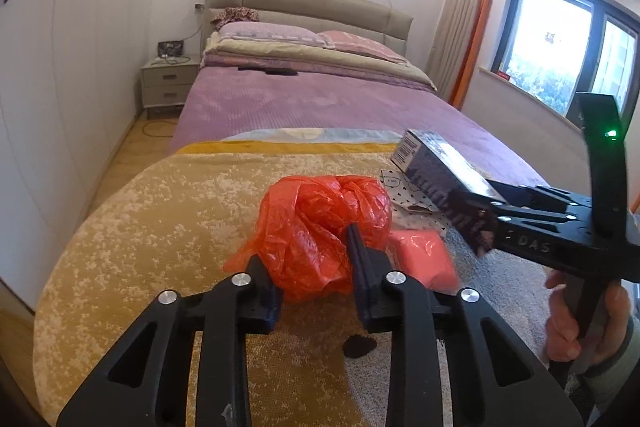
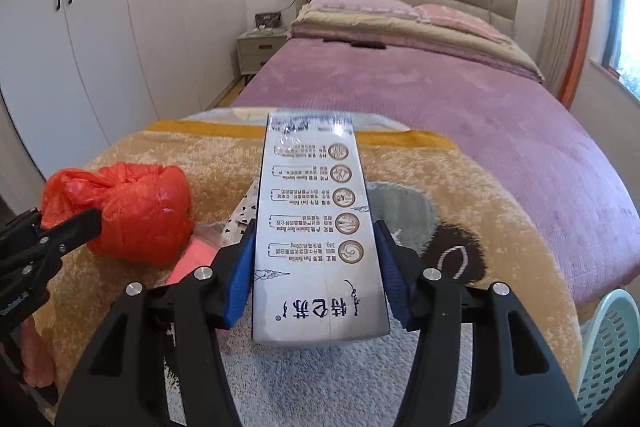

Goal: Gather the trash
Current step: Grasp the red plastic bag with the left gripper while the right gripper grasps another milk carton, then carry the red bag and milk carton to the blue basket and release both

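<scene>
My left gripper (image 1: 316,267) is shut on a crumpled orange plastic bag (image 1: 324,231), held just over the yellow blanket (image 1: 160,227); the bag also shows in the right wrist view (image 2: 128,211). My right gripper (image 2: 316,267) is shut on a long white milk carton (image 2: 316,227) and holds it above the blanket; the carton shows dark in the left wrist view (image 1: 436,179). A pink packet (image 1: 424,259) and a white spotted wrapper (image 1: 408,195) lie on the blanket between the two grippers.
The blanket covers the foot of a bed with a purple cover (image 1: 320,103). A pale green perforated basket (image 2: 608,347) stands at the bed's right. Wardrobes (image 1: 60,67) line the left wall, with a nightstand (image 1: 168,83) beyond them.
</scene>
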`<state>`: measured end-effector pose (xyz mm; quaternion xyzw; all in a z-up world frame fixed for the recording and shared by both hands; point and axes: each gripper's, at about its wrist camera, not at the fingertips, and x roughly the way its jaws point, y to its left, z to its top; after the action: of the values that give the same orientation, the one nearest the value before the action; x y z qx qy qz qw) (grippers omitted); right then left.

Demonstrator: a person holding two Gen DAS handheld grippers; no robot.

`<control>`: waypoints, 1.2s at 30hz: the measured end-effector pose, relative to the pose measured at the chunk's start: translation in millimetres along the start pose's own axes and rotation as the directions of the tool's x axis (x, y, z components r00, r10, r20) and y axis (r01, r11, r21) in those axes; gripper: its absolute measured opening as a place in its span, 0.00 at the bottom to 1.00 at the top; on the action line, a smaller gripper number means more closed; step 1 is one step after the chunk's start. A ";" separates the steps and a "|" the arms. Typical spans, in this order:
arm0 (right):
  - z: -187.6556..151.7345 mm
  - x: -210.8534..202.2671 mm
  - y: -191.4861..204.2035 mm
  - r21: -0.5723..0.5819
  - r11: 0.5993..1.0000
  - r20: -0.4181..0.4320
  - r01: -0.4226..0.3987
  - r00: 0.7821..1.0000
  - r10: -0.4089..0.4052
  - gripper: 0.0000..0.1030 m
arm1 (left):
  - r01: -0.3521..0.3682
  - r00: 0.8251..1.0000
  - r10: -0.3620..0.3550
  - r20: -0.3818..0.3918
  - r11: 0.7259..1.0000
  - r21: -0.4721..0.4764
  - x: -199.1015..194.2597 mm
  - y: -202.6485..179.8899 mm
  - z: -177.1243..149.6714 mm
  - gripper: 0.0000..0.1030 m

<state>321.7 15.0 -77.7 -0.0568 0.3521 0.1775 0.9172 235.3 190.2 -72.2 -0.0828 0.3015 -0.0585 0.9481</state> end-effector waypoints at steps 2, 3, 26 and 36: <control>-3.5 -8.2 -2.1 0.011 1.000 0.015 0.012 1.000 -0.012 0.50 | -0.005 1.000 0.005 0.009 1.000 0.009 -1.9 -1.8 0.6 0.23; -6.7 -13.2 -3.2 0.013 1.000 0.023 0.021 1.000 -0.021 0.50 | -0.009 1.000 0.008 0.013 1.000 0.015 -3.0 -3.1 0.7 0.23; -73.4 -78.8 -33.2 0.138 0.987 0.025 0.084 0.996 -0.088 0.50 | -0.143 0.980 0.115 0.164 0.975 0.169 -40.6 -42.8 -1.7 0.18; -78.6 -133.0 -58.7 0.163 0.974 0.090 0.156 0.981 -0.172 0.50 | -0.111 0.973 0.059 0.225 0.967 0.228 -81.2 -98.5 3.5 0.18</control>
<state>202.4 -95.7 -48.9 -0.0050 0.3106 0.0759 0.9475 165.5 107.2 -4.7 0.0393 0.1907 -0.0440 0.9799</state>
